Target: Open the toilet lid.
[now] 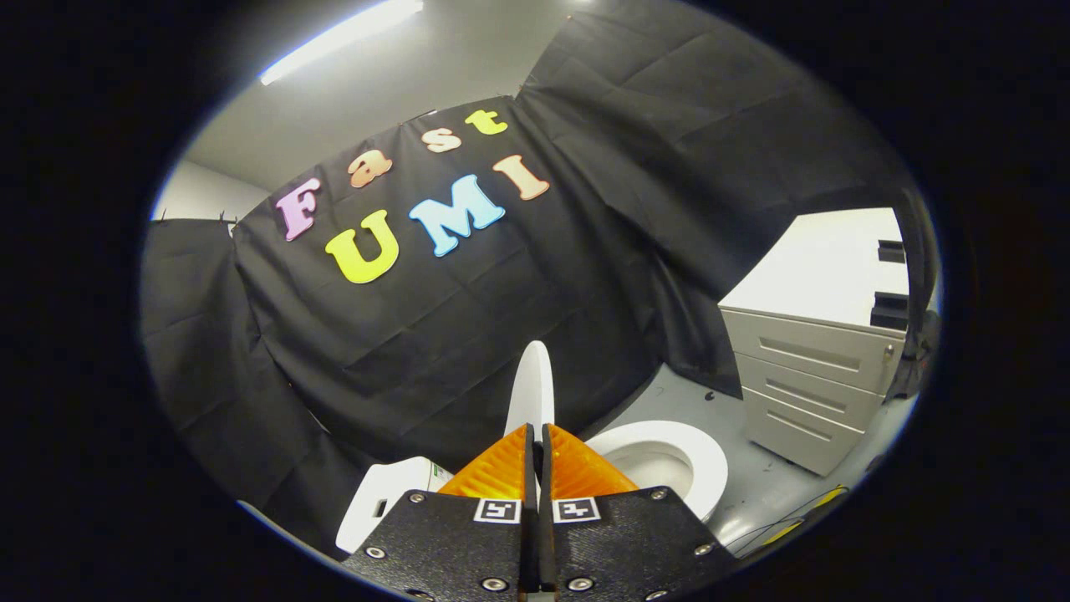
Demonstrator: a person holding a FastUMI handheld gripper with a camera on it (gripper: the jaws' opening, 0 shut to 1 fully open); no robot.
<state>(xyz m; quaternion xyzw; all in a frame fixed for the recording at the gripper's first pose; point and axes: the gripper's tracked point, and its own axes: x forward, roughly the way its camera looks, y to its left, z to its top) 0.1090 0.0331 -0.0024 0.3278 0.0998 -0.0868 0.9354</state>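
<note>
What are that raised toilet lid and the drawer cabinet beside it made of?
The toilet lid, pinched edge-on between the claw's closed fingers, looks like glossy white plastic: thin, smooth, evenly shiny. The drawer cabinet looks like painted sheet metal, matte pale grey, with crisp pressed drawer fronts; laminate is possible.

A white toilet lid [532,386] is seen against the black cloth wall [468,318]. The toilet seat [706,468] and bowl [650,464] are likewise white, as is the cistern [386,500] beside them. The drawer cabinet [807,385] is finished in pale grey, with a white top. The floor [756,485] is shown in light grey, marked by a few dark specks. Small black-and-white square markers [497,510] are borne on the black gripper [537,435] body, whose fingers are pressed together. The ceiling [401,92] is grey.
</note>
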